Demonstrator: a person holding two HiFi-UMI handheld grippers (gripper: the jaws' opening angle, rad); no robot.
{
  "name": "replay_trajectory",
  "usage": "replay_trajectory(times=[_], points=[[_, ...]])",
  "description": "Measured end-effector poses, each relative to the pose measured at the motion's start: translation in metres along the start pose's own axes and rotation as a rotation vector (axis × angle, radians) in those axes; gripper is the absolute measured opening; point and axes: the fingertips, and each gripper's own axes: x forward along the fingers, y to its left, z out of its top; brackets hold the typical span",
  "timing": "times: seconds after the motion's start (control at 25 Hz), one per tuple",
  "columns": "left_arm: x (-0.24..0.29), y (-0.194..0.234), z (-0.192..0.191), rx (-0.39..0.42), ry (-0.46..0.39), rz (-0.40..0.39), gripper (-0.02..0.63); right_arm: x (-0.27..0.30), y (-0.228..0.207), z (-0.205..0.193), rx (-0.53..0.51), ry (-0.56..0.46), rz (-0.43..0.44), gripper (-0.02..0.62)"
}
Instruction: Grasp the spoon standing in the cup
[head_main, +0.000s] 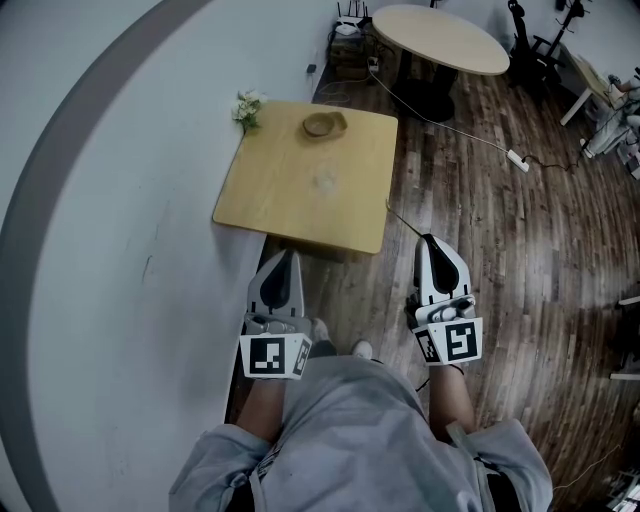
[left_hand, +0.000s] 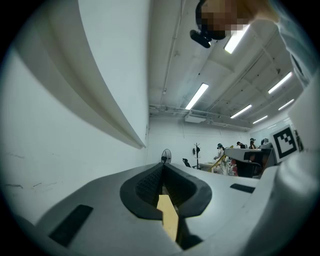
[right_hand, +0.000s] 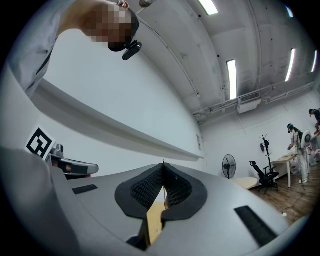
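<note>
A square wooden table (head_main: 305, 180) stands ahead by the white wall. On its far side sits a small brown wooden bowl (head_main: 325, 124), and a faint pale shape (head_main: 325, 182) lies near its middle; I cannot tell what that shape is. I cannot make out a spoon in any view. My left gripper (head_main: 283, 262) and right gripper (head_main: 432, 245) are held low before the table's near edge, apart from everything on it. Both are shut with nothing between the jaws, as seen for the left gripper (left_hand: 162, 166) and the right gripper (right_hand: 163, 165), which point up at wall and ceiling.
A small bunch of pale flowers (head_main: 247, 107) sits at the table's far left corner. A round table (head_main: 440, 38) stands farther back. A cable with a power strip (head_main: 516, 158) runs over the wooden floor at the right. The white wall (head_main: 110, 220) is close on the left.
</note>
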Motion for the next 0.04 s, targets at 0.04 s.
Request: replay_trajectory(times=[0.04], points=[[-0.0002,-0.0005,0.0001,0.000,0.001,0.000,0.002,-0.0002,0.0003,0.0006,0.000,-0.001,0.001,0.000]])
